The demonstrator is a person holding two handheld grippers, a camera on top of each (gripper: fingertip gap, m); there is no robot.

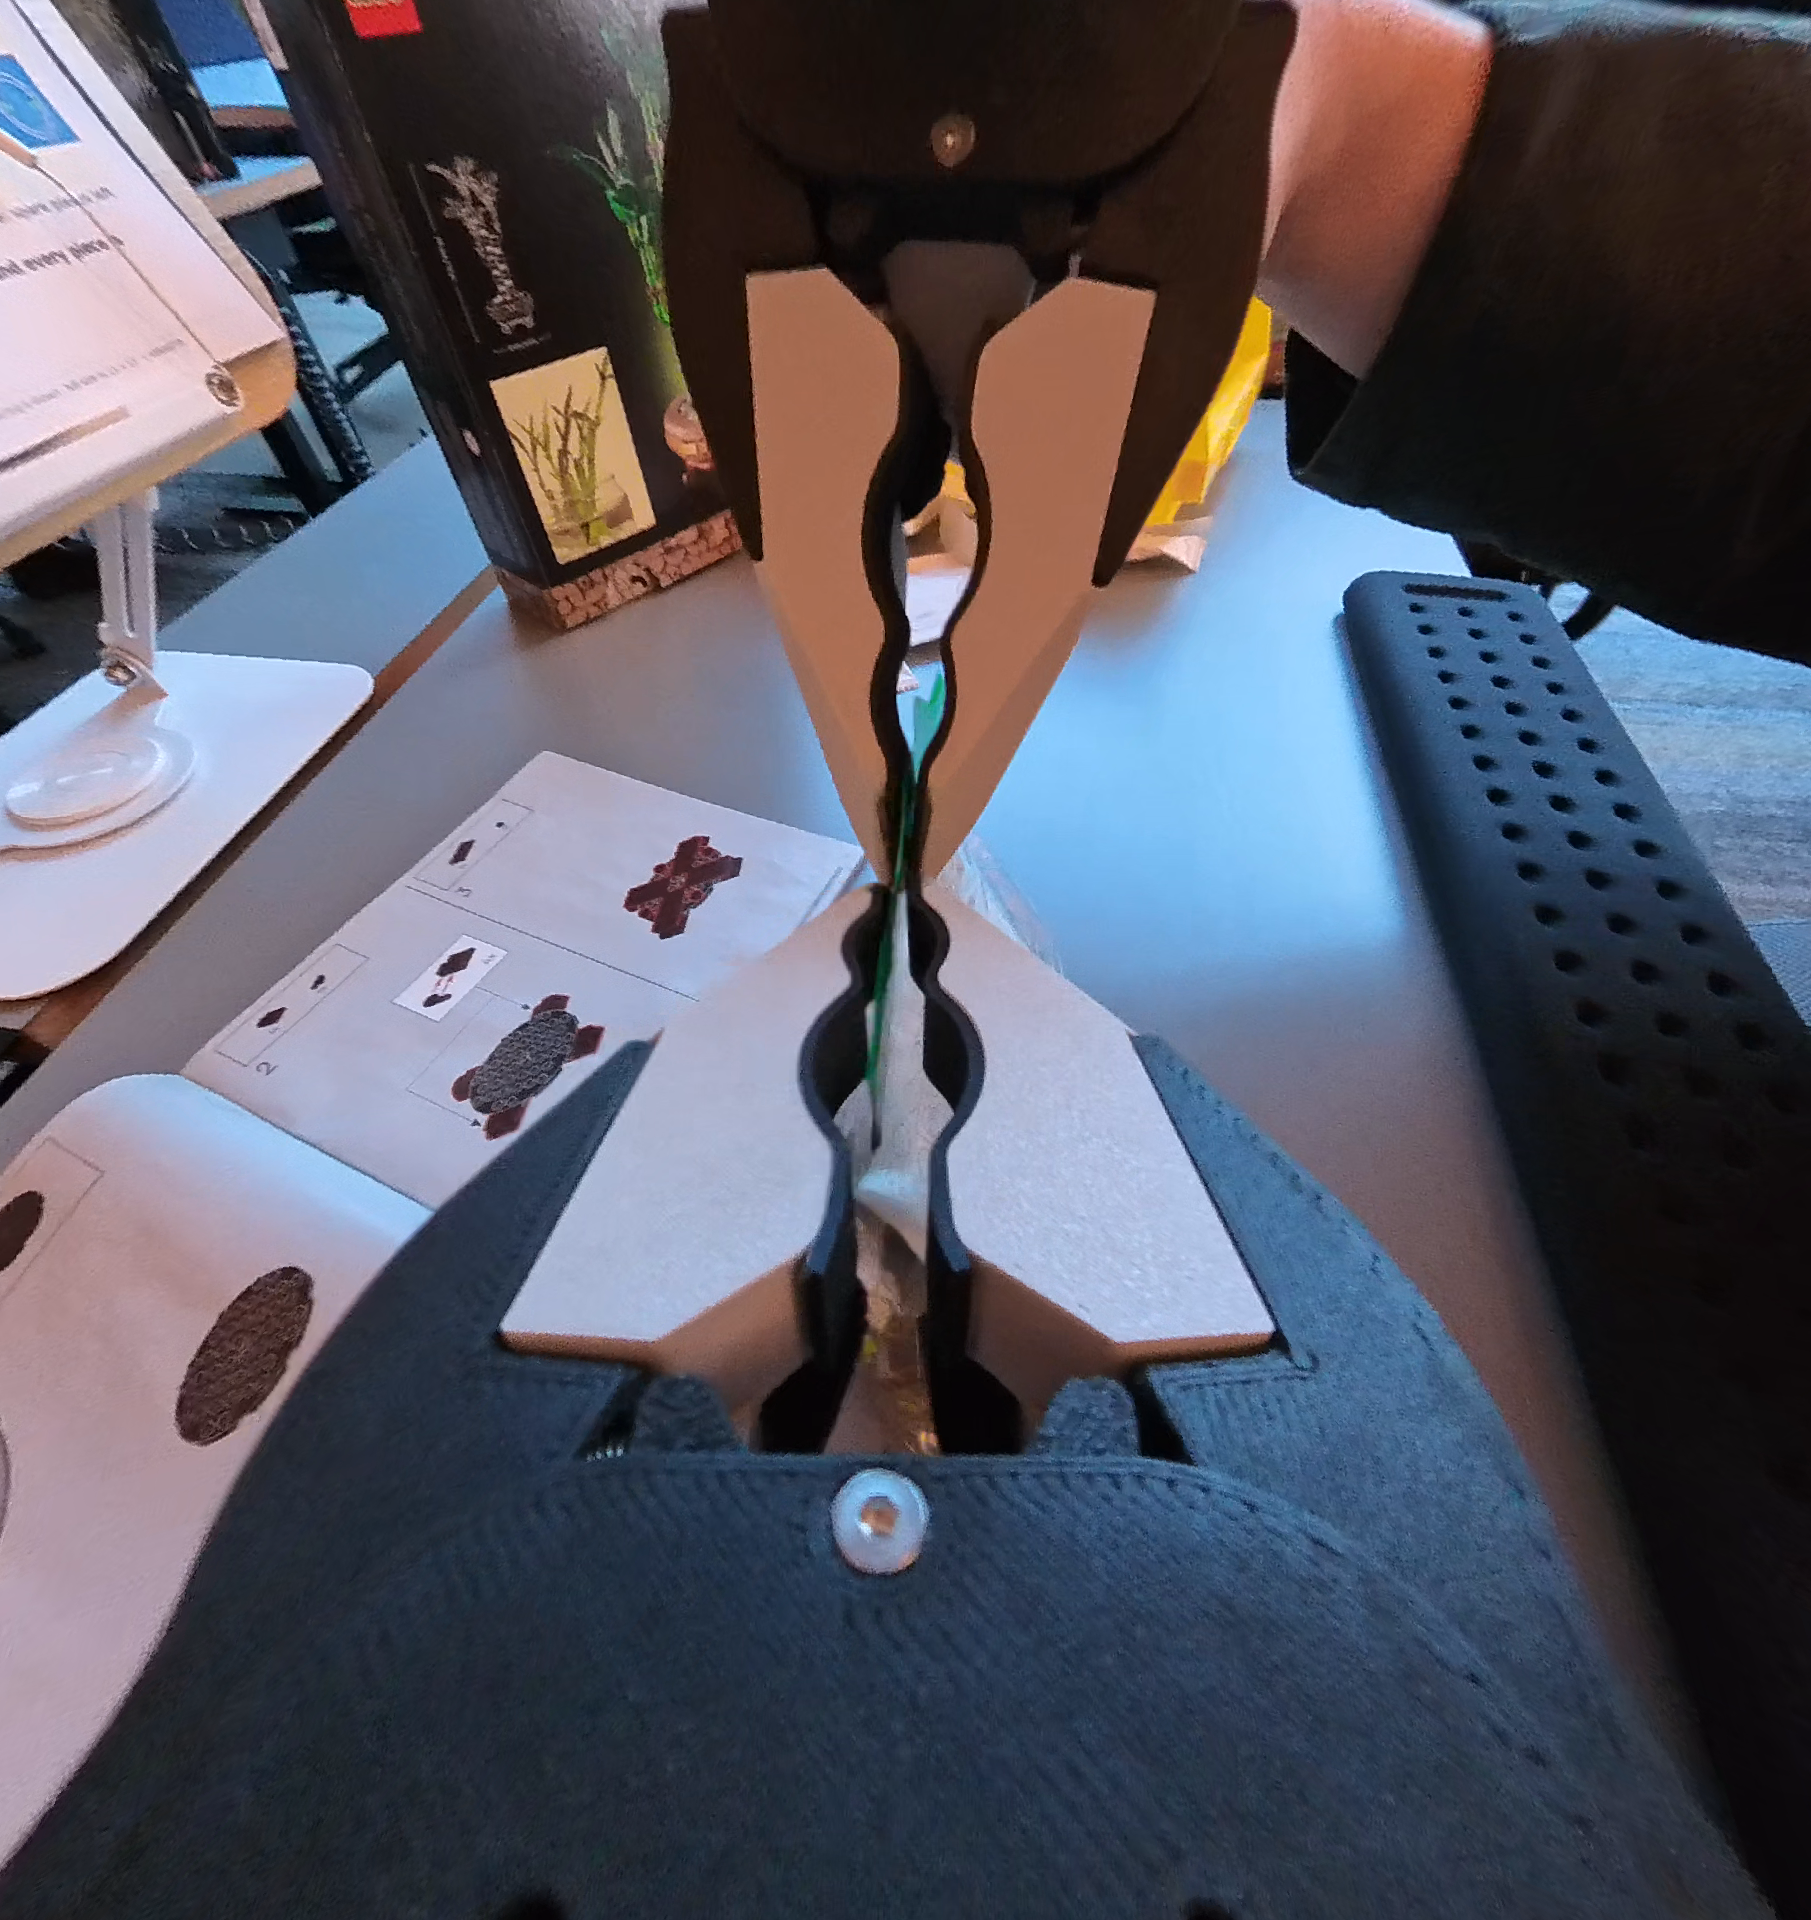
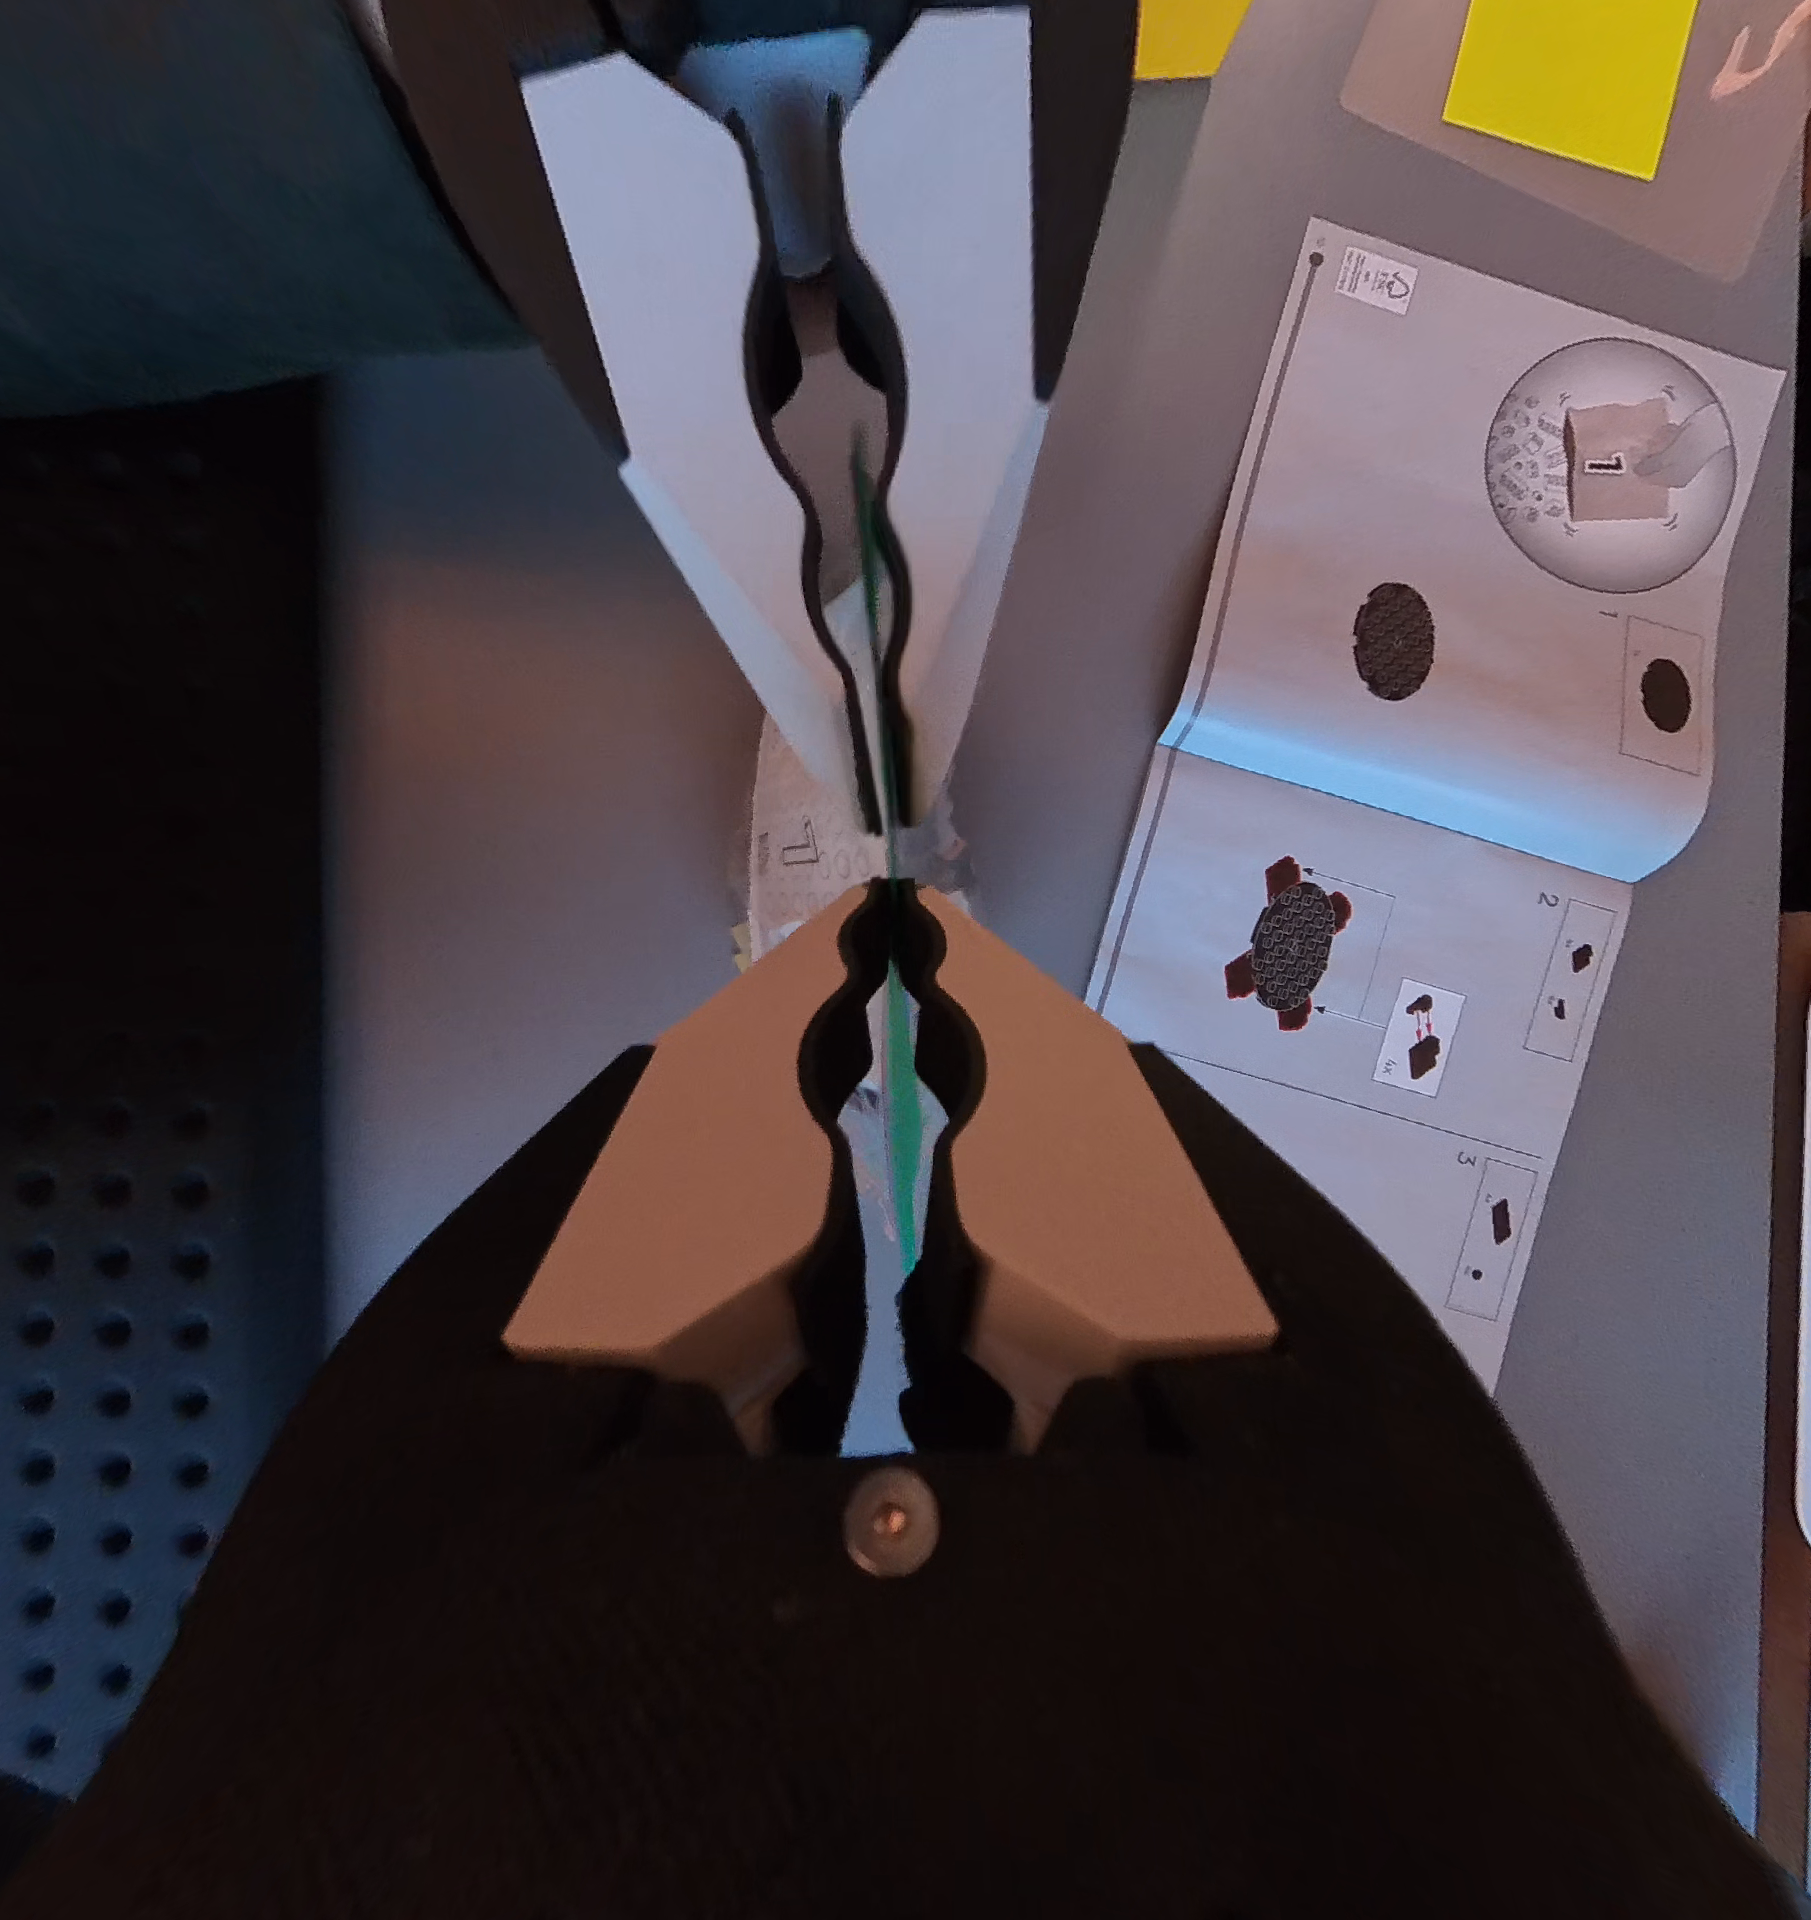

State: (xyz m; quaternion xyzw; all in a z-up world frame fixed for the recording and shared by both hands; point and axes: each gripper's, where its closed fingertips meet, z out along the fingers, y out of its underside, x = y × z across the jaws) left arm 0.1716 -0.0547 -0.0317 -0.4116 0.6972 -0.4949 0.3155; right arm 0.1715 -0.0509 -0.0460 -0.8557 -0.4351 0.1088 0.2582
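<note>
Two grippers meet tip to tip above the grey table (image 1: 1192, 790).
Left gripper (image 1: 896, 904) and right gripper (image 2: 893, 896), both nearly closed, pinch one thin green strip (image 2: 899, 1122) over the open instruction booklet (image 2: 1400, 935).

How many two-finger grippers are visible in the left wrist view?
2: the left gripper at the bottom, and the right gripper opposite at the top; both pinch one thin green strip.

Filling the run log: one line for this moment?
left gripper: shut on green strip | right gripper: shut on green strip | below: booklet
</note>
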